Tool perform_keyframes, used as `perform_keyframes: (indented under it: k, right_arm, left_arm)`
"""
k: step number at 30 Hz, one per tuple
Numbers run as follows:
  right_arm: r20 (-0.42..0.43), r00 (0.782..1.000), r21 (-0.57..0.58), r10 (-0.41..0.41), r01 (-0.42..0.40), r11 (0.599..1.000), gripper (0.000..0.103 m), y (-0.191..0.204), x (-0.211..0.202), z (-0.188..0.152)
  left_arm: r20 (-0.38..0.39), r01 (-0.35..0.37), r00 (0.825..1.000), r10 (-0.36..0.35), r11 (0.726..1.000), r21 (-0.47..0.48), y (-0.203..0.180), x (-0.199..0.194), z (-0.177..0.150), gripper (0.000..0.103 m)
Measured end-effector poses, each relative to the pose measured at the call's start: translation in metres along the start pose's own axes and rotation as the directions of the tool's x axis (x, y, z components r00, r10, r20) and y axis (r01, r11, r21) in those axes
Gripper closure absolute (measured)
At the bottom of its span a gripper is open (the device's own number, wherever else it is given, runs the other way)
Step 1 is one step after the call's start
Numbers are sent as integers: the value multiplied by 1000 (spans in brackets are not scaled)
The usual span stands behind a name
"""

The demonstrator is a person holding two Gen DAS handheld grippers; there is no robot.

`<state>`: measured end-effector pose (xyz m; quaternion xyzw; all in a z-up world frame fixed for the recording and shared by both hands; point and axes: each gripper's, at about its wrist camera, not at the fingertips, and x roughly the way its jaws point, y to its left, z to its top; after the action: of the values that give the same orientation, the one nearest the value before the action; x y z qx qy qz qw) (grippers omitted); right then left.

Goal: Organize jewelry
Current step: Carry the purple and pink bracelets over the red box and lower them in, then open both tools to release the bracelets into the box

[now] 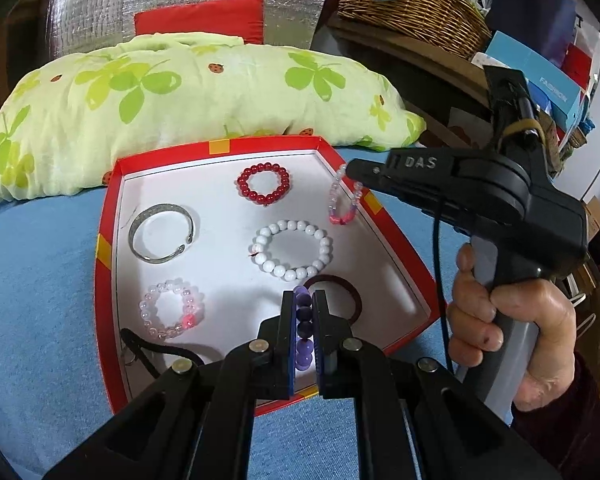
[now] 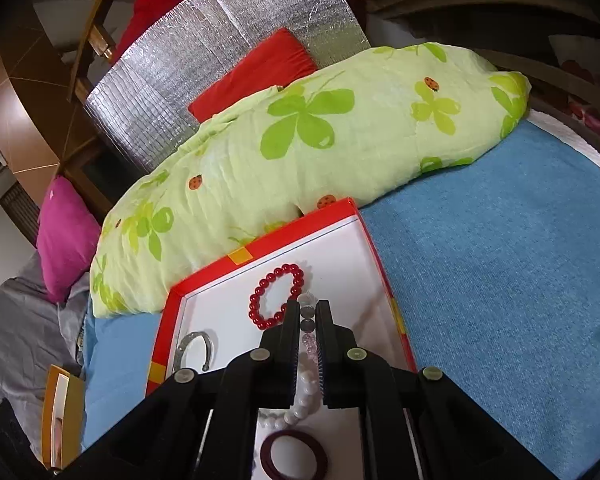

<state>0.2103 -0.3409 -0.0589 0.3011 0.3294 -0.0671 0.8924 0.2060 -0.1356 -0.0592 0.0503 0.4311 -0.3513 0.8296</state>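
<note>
So the shallow red cardboard box lid with the white inside (image 1: 107, 216) is sitting on a blue towel-like cover (image 1: 40, 280), backed right up against a big pale green pillow with clover and ladybug print (image 1: 180, 92).

The left gripper (image 1: 303, 300) is pinching a purple bead bracelet (image 1: 303, 320) between its nearly closed jaws, hanging over the near end of the box, just in front of a dark maroon hair tie (image 1: 350, 294).

The right gripper (image 2: 309, 312), with a person's hand (image 1: 512, 328) wrapped around its grey handle, is clamping a pale pink and clear bead bracelet (image 1: 342, 200) at the far right side of the box. Its jaws are almost fully together on the beads, and the loop is dangling down against the box's right wall.

Lying flat inside the box: a dark red bead bracelet (image 1: 264, 184) at the far end, a chunky white bead bracelet (image 1: 292, 250) in the middle, an open silver metal cuff (image 1: 162, 234) on the left, and a clear-pink bead bracelet (image 1: 172, 314) near the left corner. All are sitting apart from each other.
</note>
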Motion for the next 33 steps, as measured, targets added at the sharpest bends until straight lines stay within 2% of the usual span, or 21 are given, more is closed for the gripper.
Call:
perform_keyframes:
  k: [12, 20, 29, 33]
  right_arm:
    - [-2, 998, 62, 61, -61, 996, 94, 4, 26, 6]
    - [-4, 1000, 90, 5, -5, 996, 94, -7, 36, 8]
    - [-6, 1000, 101, -10, 10, 995, 91, -13, 36, 8]
    - [-11, 1000, 99, -19, 20, 995, 91, -13, 35, 8]
  left_arm:
    - [-23, 19, 1000, -19, 1000, 14, 6, 10, 4, 95]
    - [-66, -37, 997, 39, 999, 31, 9, 25, 3, 95]
    - [-105, -82, 991, 87, 996, 46, 9, 34, -3, 95]
    - [-93, -120, 988, 124, 992, 49, 10, 31, -3, 94]
